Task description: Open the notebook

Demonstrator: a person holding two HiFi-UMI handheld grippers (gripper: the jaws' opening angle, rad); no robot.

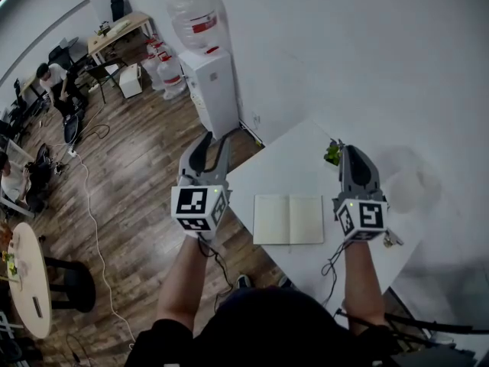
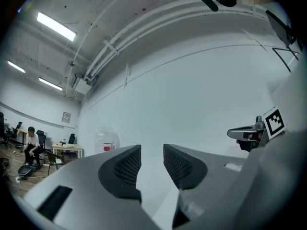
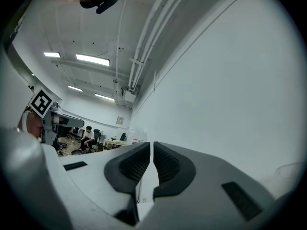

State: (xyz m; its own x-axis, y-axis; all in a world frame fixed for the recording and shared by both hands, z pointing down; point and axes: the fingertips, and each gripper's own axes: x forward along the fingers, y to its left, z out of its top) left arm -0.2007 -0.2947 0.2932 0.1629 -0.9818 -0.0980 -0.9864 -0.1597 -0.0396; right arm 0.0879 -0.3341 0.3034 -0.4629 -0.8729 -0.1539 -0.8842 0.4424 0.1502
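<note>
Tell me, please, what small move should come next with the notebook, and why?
Probably none on the notebook itself: it already lies open, flat on the white table. The left claw and right claw hold nothing and are clear of it, so I would simply draw both back and stop.

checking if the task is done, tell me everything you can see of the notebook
The notebook lies open and flat on the white table, close to its near edge, spine running away from the person. Two blank-looking cream pages show, paper by the look; the cover is hidden. Nothing but the table touches it.
</note>
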